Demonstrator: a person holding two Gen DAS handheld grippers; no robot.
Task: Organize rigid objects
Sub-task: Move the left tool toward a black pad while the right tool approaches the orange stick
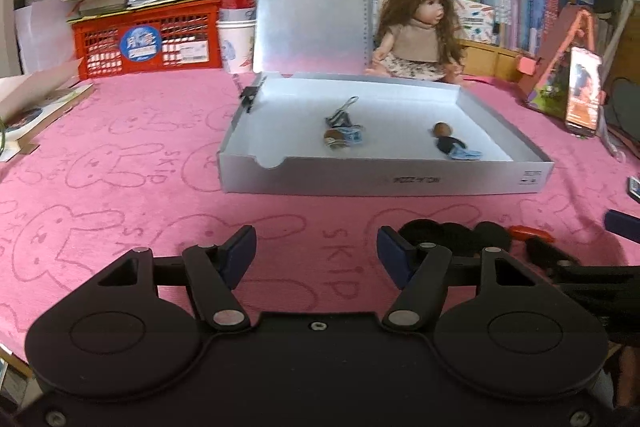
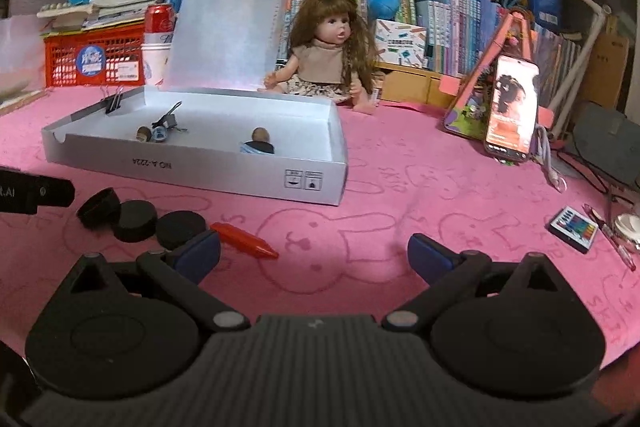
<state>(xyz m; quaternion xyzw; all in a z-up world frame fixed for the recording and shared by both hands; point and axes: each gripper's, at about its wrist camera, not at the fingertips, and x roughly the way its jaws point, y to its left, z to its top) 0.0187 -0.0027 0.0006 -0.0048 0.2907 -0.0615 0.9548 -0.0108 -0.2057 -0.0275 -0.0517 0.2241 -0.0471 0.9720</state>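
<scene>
**Waiting loose pieces near the front edge of the pink cloth**

Lying on the pink cloth (image 2: 360, 227) in front of the white box (image 2: 200, 171), three black discs (image 2: 136, 221) are crowding together, one leaning on its neighbour, and a red crayon-shaped piece (image 2: 244, 241) is resting just beside them toward the right. The discs are looking stiff, light and matt, so a pinch across the rim of the outermost one is probably holding best; taking the leaning one first is likely avoiding a knock to the others. The red piece is looking smooth and tapered, and may be slipping out unless it is being gripped across its thicker middle.

Inside the box, small figures (image 1: 452, 143) and a binder clip (image 1: 340, 115) are already sitting on the floor, near the front wall and the middle; another clip is biting the left wall.

The right gripper (image 2: 314, 255) is hovering spread wide with nothing between its blue pads, its left pad close to the discs. The left gripper (image 1: 316, 251) is likewise standing apart and empty, pointing at the box front.

Behind the box a doll (image 2: 328, 55) is sitting, and a phone (image 2: 510, 107) is leaning toward the right edge.
</scene>
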